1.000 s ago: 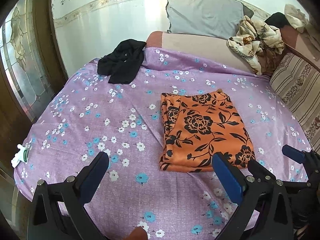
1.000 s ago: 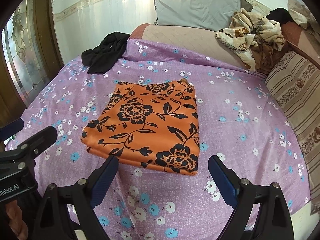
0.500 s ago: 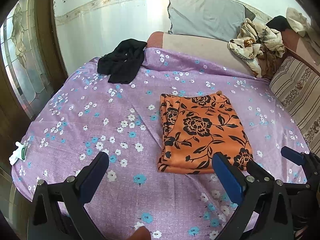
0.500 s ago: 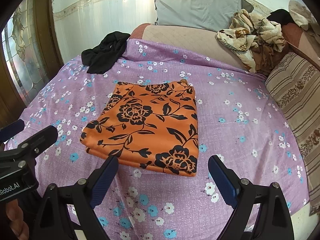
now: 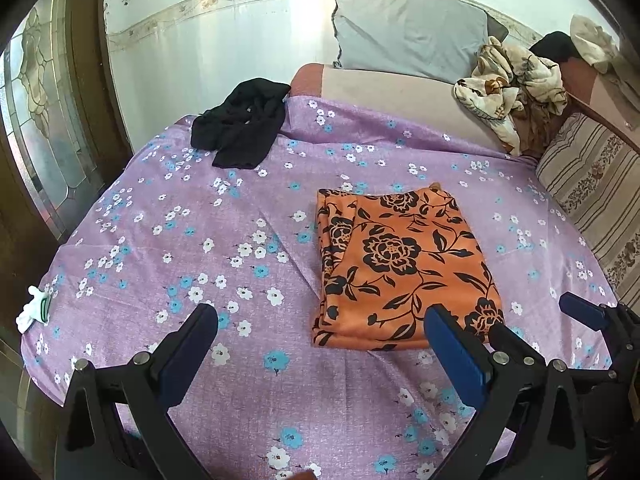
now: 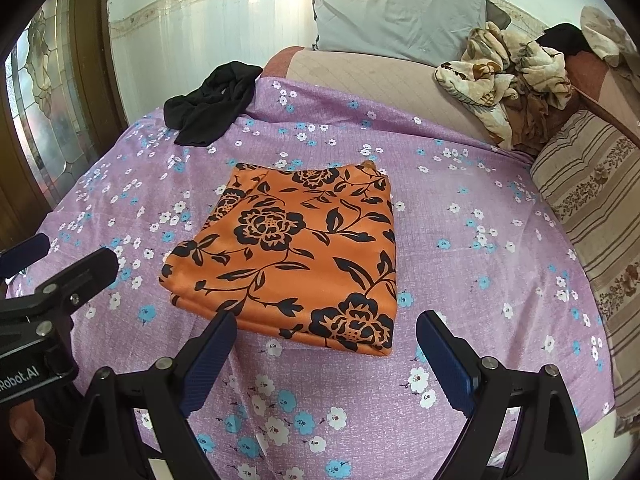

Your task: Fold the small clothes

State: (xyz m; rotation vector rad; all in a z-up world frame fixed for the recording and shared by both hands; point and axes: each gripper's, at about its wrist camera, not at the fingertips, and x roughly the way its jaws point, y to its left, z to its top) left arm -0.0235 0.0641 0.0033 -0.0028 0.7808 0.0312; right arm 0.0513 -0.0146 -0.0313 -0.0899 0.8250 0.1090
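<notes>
An orange cloth with black flowers [image 5: 400, 264] lies folded into a neat rectangle in the middle of the purple flowered bedsheet [image 5: 192, 248]; it also shows in the right wrist view [image 6: 296, 256]. My left gripper [image 5: 320, 332] is open and empty, held above the sheet just short of the cloth's near edge. My right gripper [image 6: 324, 336] is open and empty, its jaws wide apart on either side of the cloth's near edge, above it. A crumpled black garment [image 5: 240, 124] lies at the far left of the bed.
A grey pillow [image 5: 408, 28] leans on the wall at the head. A heap of cream patterned clothes [image 5: 512, 84] sits at the far right beside a striped cushion [image 5: 596, 196]. A white sock [image 5: 34, 310] lies at the left bed edge. A glass door [image 5: 44, 120] stands left.
Both grippers have drawn back slightly from the folded orange cloth, which lies still. Both stay open and empty.
</notes>
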